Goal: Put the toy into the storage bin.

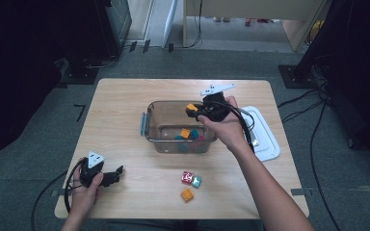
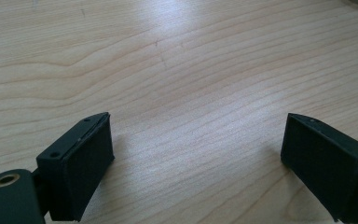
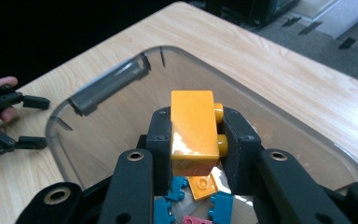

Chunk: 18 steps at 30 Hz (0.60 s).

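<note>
Black fingers (image 3: pixel 158 154) of the right gripper (image 3: pixel 196 149) stand nearest in the right gripper view, closed on a glossy orange plastic building brick (image 3: pixel 192 126) whose studs face one of the pads. The brick hangs over the clear plastic storage bin (image 3: pixel 102 86), above the loose bricks on its floor: teal blue ones (image 3: pixel 221 205), a flat orange one (image 3: pixel 204 185) and a pink one (image 3: pixel 196 219).

The step in hand looks like dropping this brick into the bin. To do it well, I would carry the brick fully past the near wall and toward the bin's middle, lower it a little so it does not bounce out, and only then part the fingers, drawing the gripper straight up without clipping the rim.

In the high view the right gripper (image 1: pixel 196 111) sits over the bin (image 1: pixel 147 126), with a white lid (image 1: pixel 267 139) lying just beside it on the pale wooden table (image 1: pixel 125 96). Three more bricks wait near the front edge: red (image 1: pixel 187 177), teal (image 1: pixel 197 181) and orange (image 1: pixel 187 194).

The left gripper (image 1: pixel 118 174) rests low over the table's front left part, its fingers (image 2: pixel 81 163) spread wide with only bare wood between them, holding nothing.
</note>
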Each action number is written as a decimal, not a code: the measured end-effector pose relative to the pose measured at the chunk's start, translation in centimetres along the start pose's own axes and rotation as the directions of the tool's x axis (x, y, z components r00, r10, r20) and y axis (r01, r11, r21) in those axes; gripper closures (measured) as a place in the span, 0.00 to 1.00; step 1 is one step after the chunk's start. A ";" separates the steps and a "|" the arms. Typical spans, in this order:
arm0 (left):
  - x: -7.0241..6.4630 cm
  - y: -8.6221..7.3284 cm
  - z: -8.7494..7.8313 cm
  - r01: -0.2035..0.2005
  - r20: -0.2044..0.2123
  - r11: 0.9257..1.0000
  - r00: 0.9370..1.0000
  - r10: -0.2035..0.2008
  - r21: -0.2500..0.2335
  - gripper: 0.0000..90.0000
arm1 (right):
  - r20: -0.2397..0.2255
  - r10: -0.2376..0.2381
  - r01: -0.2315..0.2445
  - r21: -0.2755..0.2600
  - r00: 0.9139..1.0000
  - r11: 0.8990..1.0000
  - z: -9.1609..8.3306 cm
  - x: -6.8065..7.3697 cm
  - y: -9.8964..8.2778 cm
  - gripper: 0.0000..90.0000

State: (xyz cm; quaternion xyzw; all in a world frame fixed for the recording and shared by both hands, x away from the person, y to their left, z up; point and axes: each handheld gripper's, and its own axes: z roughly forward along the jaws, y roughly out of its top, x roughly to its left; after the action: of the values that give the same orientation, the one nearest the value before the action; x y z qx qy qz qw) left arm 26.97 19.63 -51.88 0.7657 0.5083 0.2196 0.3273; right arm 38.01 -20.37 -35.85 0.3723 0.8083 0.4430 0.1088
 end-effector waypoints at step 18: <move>0.0 0.0 0.0 0.001 0.001 1.000 1.000 -0.001 0.000 0.10 | 0.026 0.008 -0.013 0.167 1.000 0.986 4.1 -0.7 -0.6 0.76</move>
State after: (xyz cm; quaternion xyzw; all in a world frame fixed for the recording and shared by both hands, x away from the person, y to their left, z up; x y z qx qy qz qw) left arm 26.96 19.63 -51.88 0.7657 0.5085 0.2192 0.3274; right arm 40.26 -18.47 -38.82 0.3900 0.8392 0.3692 0.0850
